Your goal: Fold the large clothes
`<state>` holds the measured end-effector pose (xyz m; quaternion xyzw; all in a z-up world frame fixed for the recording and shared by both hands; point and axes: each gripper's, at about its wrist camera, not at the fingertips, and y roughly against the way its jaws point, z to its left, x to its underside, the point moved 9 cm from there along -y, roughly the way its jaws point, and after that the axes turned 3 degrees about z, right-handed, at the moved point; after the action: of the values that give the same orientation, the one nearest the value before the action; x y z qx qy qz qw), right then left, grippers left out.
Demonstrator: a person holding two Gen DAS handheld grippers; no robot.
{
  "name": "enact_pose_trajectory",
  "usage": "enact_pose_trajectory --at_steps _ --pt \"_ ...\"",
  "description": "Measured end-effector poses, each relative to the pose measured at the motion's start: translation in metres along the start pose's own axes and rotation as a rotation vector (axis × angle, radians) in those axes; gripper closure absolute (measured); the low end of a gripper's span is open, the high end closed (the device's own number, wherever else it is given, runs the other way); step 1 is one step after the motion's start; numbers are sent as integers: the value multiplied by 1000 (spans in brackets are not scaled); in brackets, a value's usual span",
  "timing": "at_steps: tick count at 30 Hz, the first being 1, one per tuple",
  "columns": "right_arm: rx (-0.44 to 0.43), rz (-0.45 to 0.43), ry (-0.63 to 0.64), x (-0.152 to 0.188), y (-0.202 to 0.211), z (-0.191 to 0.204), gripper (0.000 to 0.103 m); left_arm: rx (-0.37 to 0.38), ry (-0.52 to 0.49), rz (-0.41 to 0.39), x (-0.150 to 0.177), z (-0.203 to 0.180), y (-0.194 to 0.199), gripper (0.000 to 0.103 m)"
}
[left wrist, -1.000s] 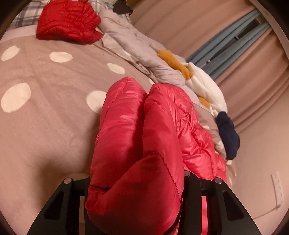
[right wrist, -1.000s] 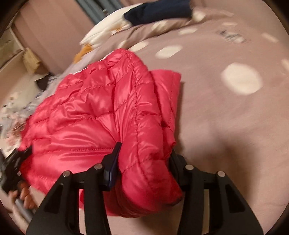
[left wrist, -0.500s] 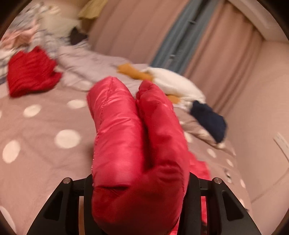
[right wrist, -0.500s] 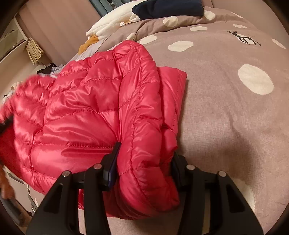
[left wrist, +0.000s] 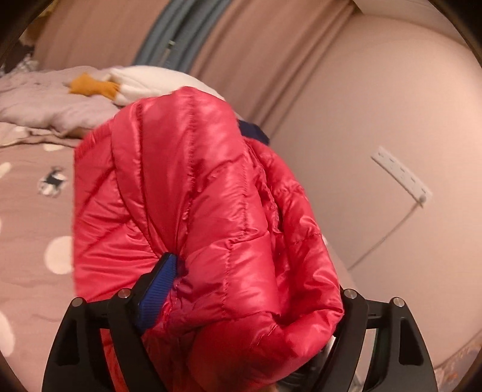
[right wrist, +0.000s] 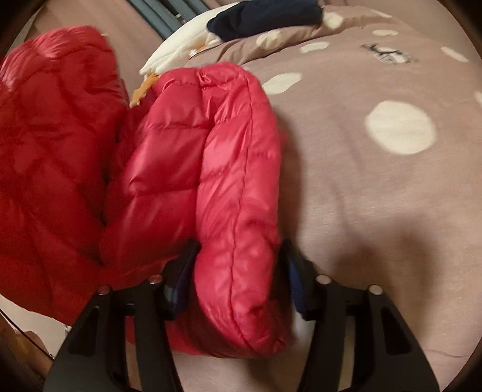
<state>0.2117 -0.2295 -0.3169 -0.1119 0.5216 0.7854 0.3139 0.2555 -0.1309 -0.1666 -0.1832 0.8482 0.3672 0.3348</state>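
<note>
A shiny red quilted jacket [left wrist: 211, 211] fills the left wrist view, bunched between the fingers of my left gripper [left wrist: 256, 280] and lifted above the spotted bedspread [left wrist: 30, 211]. Those jaws are opening; the blue left pad [left wrist: 156, 295] still dents the fabric, and the right pad is hidden under it. In the right wrist view a folded edge of the jacket [right wrist: 235, 181] lies on the bedspread [right wrist: 376, 196] between the fingers of my right gripper [right wrist: 238, 250]. Its jaws are opening too, and a dark gap shows beside the right pad [right wrist: 296, 289]. The jacket's other end hangs raised at the left.
A white and orange garment [left wrist: 135, 84] and a grey one [left wrist: 45, 105] lie at the far side of the bed. A navy garment [right wrist: 265, 18] rests on the pillow end. Curtains [left wrist: 186, 33] and a wall with a power strip [left wrist: 400, 175] stand close on the right.
My left gripper swung up and to the right with the jacket, turning toward the wall, and its fingers spread wider. The right fingers also spread, and the jacket's far end rose at the left.
</note>
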Motion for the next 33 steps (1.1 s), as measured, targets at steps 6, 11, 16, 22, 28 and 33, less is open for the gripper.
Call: enact_pose_trajectory --at_steps 6,11,16,22,28,33 --pt "148 -123 -77 -14 56 -52 29 -29 -45 153 32 10 -72 19" --pt "262 -203 -175 -17 102 -103 28 -122 -146 176 57 4 -112 15" --pt "273 -240 -202 -10 127 -115 28 -277 -304 170 77 -7 -134 12" --pt "234 -236 -165 -9 129 -98 28 -258 -224 144 72 -15 -119 12" --pt "222 -256 -136 -19 129 -84 25 -188 -63 144 58 -17 -94 11" --pt "215 -247 -140 -16 129 -80 24 -119 16 71 34 -26 -48 11"
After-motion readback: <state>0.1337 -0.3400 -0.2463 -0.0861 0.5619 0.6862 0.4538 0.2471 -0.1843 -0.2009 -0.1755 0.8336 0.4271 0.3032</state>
